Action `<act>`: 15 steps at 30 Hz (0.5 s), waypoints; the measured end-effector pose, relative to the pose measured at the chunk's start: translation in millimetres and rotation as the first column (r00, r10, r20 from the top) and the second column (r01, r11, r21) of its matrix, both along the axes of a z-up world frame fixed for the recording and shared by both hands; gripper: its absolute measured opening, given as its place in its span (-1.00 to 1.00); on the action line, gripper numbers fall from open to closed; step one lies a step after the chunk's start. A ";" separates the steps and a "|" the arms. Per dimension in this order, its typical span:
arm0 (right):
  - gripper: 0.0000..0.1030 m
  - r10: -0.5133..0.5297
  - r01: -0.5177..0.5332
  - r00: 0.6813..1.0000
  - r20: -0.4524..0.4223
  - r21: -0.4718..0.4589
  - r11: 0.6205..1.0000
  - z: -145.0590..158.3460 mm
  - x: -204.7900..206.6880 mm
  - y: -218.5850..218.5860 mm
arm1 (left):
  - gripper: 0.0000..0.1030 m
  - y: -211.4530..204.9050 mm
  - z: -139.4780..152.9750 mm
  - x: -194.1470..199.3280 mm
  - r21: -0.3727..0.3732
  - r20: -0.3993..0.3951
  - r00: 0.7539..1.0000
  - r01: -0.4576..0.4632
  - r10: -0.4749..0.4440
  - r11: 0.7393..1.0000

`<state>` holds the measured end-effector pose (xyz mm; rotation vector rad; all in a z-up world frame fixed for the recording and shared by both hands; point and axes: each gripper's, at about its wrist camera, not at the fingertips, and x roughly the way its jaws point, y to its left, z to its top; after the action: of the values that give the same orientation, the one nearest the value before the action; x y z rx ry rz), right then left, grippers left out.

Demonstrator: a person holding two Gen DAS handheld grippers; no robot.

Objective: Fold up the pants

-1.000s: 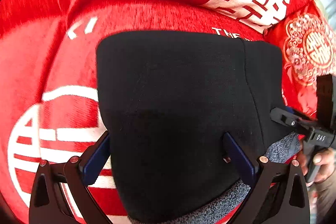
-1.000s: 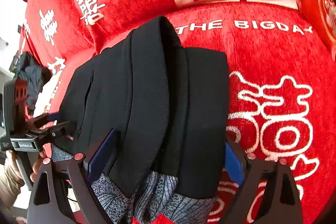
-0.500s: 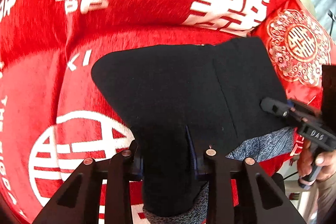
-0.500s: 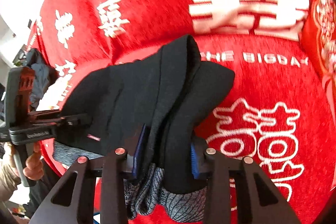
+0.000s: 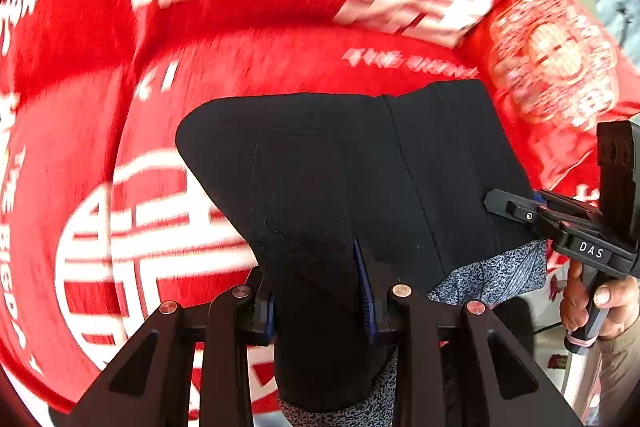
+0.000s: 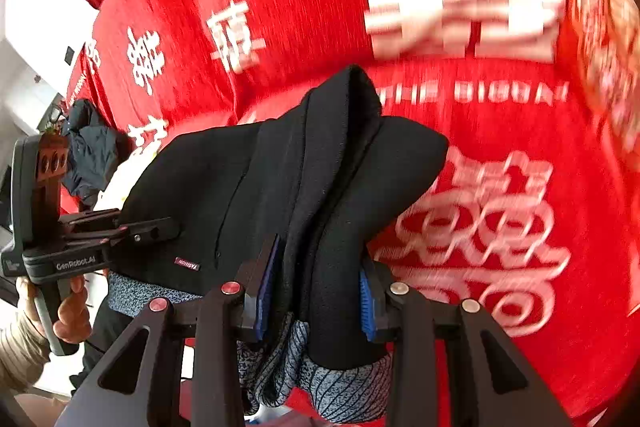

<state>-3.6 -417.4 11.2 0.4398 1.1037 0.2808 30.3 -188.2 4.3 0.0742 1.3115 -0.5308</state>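
Observation:
Black pants (image 5: 340, 163) with a grey speckled waistband (image 5: 492, 275) hang folded between both grippers above a red blanket. My left gripper (image 5: 320, 303) is shut on one bunched end of the pants. My right gripper (image 6: 316, 291) is shut on the other end, where the pants (image 6: 328, 163) bunch into thick folds. The right gripper also shows in the left wrist view (image 5: 516, 207) at the pants' right edge. The left gripper shows in the right wrist view (image 6: 148, 231) at the pants' left edge.
A red blanket (image 5: 248, 39) with white characters covers the surface below; it also shows in the right wrist view (image 6: 500, 131). A red embroidered cushion (image 5: 556, 67) lies at the right. A dark garment (image 6: 92, 151) lies at the far left edge.
Both grippers closed on the pants' waistband ends a second ago and have lifted them. The pants now hang higher and are pulled nearer, and the view is blurred by motion.

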 end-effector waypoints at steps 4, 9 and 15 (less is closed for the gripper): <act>0.32 0.009 -0.009 1.000 0.001 -0.167 0.986 -36.4 -5.8 18.2 | -0.16 19.3 -31.0 -2.7 -0.040 -0.025 0.999 -0.038 0.037 0.999; 0.38 -0.115 0.119 0.993 0.027 -0.228 0.966 -12.7 -17.9 -2.7 | -0.15 25.2 -5.3 -6.5 -0.011 -0.020 0.999 -0.042 0.042 0.999; 0.41 0.069 0.038 0.970 0.234 -0.425 0.904 59.2 -52.5 52.5 | -0.15 16.6 44.7 -35.7 -0.037 0.139 0.990 -0.017 0.022 0.999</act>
<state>-56.2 -364.9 70.4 0.0012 0.8925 0.0960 -5.4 -171.6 48.9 0.0675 1.1650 -0.5230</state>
